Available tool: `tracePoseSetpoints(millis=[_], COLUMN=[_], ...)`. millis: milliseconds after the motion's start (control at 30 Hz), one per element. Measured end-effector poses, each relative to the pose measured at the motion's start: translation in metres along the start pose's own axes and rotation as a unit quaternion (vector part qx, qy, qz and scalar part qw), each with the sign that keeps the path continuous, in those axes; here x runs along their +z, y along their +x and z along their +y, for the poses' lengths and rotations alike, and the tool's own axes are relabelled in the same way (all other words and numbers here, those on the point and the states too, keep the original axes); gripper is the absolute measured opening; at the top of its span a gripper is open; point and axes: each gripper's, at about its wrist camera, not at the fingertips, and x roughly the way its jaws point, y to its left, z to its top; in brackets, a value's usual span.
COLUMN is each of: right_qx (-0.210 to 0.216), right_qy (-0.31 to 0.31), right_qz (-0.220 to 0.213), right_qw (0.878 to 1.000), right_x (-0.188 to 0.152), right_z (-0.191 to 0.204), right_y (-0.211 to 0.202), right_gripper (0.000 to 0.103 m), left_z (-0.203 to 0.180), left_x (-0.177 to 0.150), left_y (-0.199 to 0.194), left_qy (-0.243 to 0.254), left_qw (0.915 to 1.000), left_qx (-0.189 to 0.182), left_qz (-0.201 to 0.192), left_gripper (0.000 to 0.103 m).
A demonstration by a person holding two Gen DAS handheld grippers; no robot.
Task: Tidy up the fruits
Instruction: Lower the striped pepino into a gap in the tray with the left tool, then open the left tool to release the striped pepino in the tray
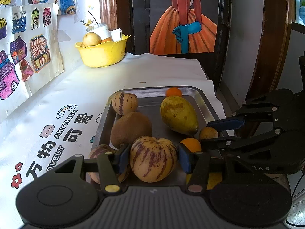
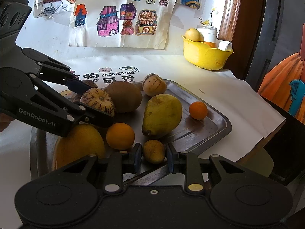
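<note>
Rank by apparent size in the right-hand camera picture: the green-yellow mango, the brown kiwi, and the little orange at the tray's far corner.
1. Green-yellow mango, largest.
2. Brown kiwi, somewhat smaller; it lies farther from the camera, so the true gap is unsure.
3. Little orange, clearly smallest.

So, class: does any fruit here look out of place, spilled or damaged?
One striped pepino melon lies apart from the rest. It seems to sit off the left rim of the metal tray, on the printed cloth. The other fruit sits in the tray, and nothing looks spilled or damaged.
</note>
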Motion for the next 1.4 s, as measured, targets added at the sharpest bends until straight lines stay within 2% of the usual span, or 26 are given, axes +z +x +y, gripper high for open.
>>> tracePoseSetpoints(millis=[600, 933, 1200, 1400], right_qx=[0.0, -0.01, -0.025, -0.033], right_qy=[-0.004, 0.0, 0.026, 0.042], right_qz=[0.001, -0.006, -0.008, -0.024], right_qw=[1.0, 1.0, 0.999, 0.998], right_x=[0.0, -0.001, -0.003, -0.001], right_z=[0.002, 0.003, -0.002, -0.001], right_y=[-0.001, -0.007, -0.018, -0.03], right_gripper=[0.03, 0.044, 0.054, 0.066], left_z=[0.001, -0.002, -0.003, 0.002], left_x=[0.002, 0.003, 0.004, 0.004], left_y=[0.001, 0.0, -0.013, -0.026], left_qy=[0.004, 0.009, 0.007, -0.008], left_qw=[1.0, 0.9999, 0.9999, 0.9992], left_qx=[0.0, 0.002, 0.009, 0.021], left_qz=[0.005, 0.009, -0.013, -0.032], left_gripper=[0.058, 0.059, 0.071, 0.086])
